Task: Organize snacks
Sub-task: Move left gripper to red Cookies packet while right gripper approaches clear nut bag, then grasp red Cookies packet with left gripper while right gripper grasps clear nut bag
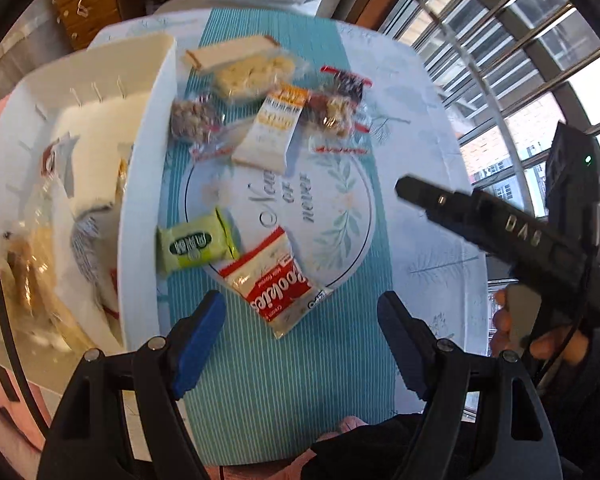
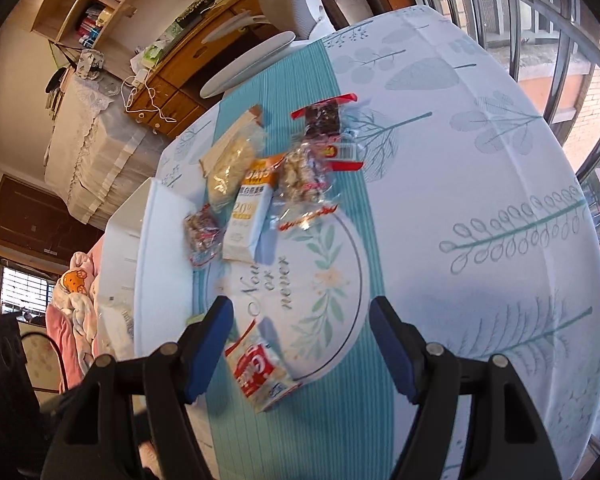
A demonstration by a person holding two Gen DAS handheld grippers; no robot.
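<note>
White plastic bin sitting at the left edge of the tabletop, already holding several packets and leaving little room for a tidy drop. Lying just beside its wall: green packet, then red-and-white cookie pouch toward the near edge. Hovering over that pouch, left claw gaping wide, gripping nothing. Risking a skid of the slick wrapper on the cloth if pinched flat, or catching the green packet too. Crowding the far middle: oat bar overlapping clear nut bags, likely dragging together. Approaching from the right edge, right claw also spread wide and empty, risking a clash over the same pouch.
</note>
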